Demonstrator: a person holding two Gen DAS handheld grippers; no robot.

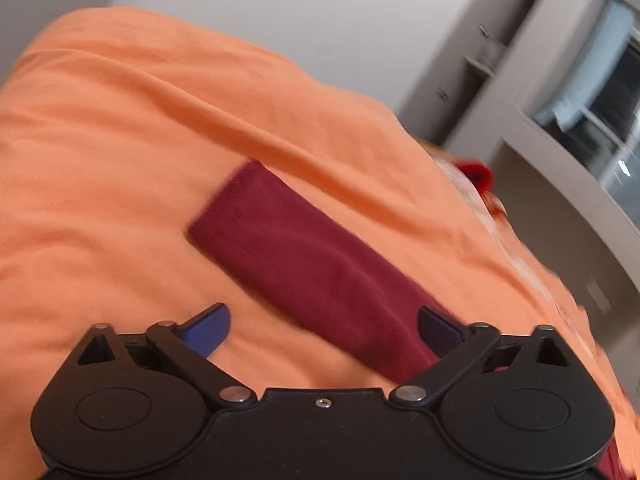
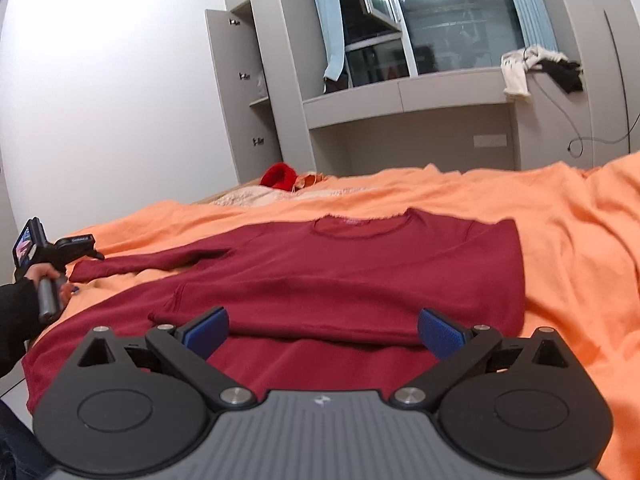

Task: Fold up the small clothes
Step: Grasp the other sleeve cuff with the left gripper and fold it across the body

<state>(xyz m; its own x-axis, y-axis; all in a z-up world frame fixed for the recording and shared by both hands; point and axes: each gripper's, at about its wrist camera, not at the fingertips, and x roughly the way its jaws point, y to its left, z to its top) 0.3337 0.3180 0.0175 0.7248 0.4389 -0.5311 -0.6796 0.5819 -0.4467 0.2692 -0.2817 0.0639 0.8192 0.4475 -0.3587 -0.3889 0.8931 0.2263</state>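
Observation:
A dark red long-sleeved shirt (image 2: 360, 272) lies flat on an orange bedsheet (image 2: 568, 240), its right sleeve folded across the body and its left sleeve (image 2: 152, 262) stretched out to the left. My right gripper (image 2: 323, 330) is open and empty, just above the shirt's lower part. My left gripper (image 1: 324, 330) is open and empty over the outstretched sleeve (image 1: 312, 264), whose cuff points away. The left gripper also shows in the right wrist view (image 2: 48, 264), held by a hand at the sleeve's cuff end.
The orange sheet (image 1: 120, 152) is wrinkled around the sleeve. A bright red item (image 2: 278, 176) lies at the far end of the bed. Grey cabinets (image 2: 248, 80) and a window ledge with clothes (image 2: 536, 68) stand behind the bed.

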